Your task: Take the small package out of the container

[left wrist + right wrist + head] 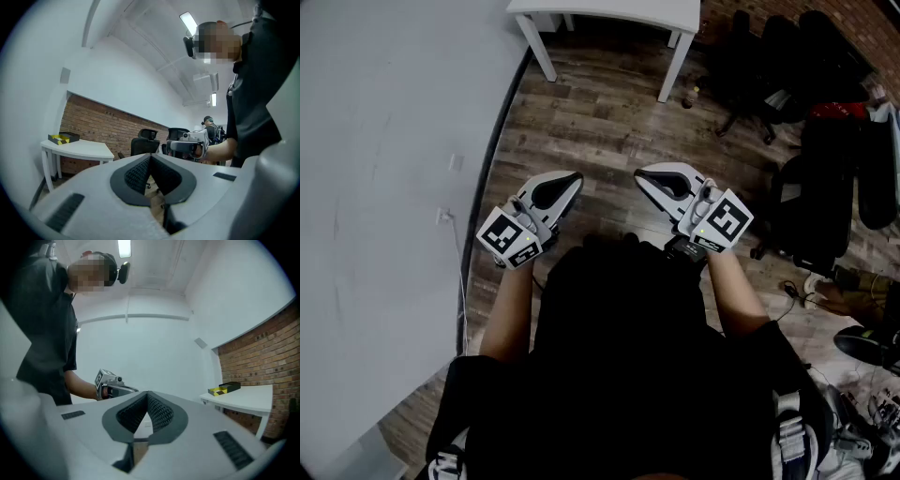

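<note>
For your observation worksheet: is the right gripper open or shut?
Shut. In the right gripper view, the right gripper has its jaws touching at the tips, nothing between them.

White table standing on wood-plank floor, yellow-and-black box lying on its top.

white table, red brick wall, yellow-black box.

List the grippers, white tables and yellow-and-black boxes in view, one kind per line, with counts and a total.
Grippers: 2, the left gripper and the right gripper
White table: 1
Yellow-and-black box: 1
Total: 4
</note>
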Demonstrator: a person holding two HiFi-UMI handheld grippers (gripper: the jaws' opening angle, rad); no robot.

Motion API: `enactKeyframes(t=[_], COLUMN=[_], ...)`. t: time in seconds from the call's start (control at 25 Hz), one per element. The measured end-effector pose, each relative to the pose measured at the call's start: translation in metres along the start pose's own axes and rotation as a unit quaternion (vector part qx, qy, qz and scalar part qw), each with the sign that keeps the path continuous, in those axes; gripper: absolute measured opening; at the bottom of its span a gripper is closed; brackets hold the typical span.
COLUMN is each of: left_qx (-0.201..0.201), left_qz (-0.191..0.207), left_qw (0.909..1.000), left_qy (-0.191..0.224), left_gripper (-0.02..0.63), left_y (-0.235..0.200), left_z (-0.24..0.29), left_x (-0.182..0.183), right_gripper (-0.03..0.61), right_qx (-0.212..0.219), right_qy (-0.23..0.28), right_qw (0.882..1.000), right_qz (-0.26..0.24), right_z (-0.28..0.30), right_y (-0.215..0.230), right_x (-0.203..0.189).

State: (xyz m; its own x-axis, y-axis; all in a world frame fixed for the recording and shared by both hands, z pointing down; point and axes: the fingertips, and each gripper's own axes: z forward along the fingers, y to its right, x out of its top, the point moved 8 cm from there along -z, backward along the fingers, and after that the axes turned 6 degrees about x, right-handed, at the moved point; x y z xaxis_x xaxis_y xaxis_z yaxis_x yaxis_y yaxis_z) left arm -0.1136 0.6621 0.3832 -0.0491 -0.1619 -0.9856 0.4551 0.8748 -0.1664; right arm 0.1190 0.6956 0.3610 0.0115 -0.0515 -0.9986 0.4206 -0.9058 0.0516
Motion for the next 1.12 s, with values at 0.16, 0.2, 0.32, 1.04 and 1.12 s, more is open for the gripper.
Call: enactKeyframes(t=[0.16,0.2,0.32,1.04,1.12], left_qx=[-0.005,-0.005,-0.006,0.063,0.069], left_qz=[-0.003,-0.002,-0.001,-0.02,-0.027], left_qw=[1.0,1.0,1.0,0.9978,0.9972], left_qy=[0.004,0.003,0.0,0.002,0.0], left_gripper=[0.014,0.014,0.014,0.014,0.014], left_y=[0.009,0.011,0.015,0.023,0.024], left_z=[0.008,0.01,0.016,0.019,0.018], left_x=[-0.001,-0.001,-0.001,-0.015,-0.019], right_gripper=[0.005,0.005,0.005,0.005,0.005], right_qx=[-0.004,-0.003,-0.001,0.005,0.014], right_qy=[0.001,0.001,0.004,0.018,0.014], right_qw=[1.0,1.0,1.0,0.999,0.999], right_qz=[0.001,0.002,0.006,0.027,0.033], right_z=[-0.014,-0.016,-0.019,-0.045,-0.045], right_y=[0.002,0.003,0.003,0.027,0.03], right_x=[0.0,-0.001,-0.002,-0.017,-0.022])
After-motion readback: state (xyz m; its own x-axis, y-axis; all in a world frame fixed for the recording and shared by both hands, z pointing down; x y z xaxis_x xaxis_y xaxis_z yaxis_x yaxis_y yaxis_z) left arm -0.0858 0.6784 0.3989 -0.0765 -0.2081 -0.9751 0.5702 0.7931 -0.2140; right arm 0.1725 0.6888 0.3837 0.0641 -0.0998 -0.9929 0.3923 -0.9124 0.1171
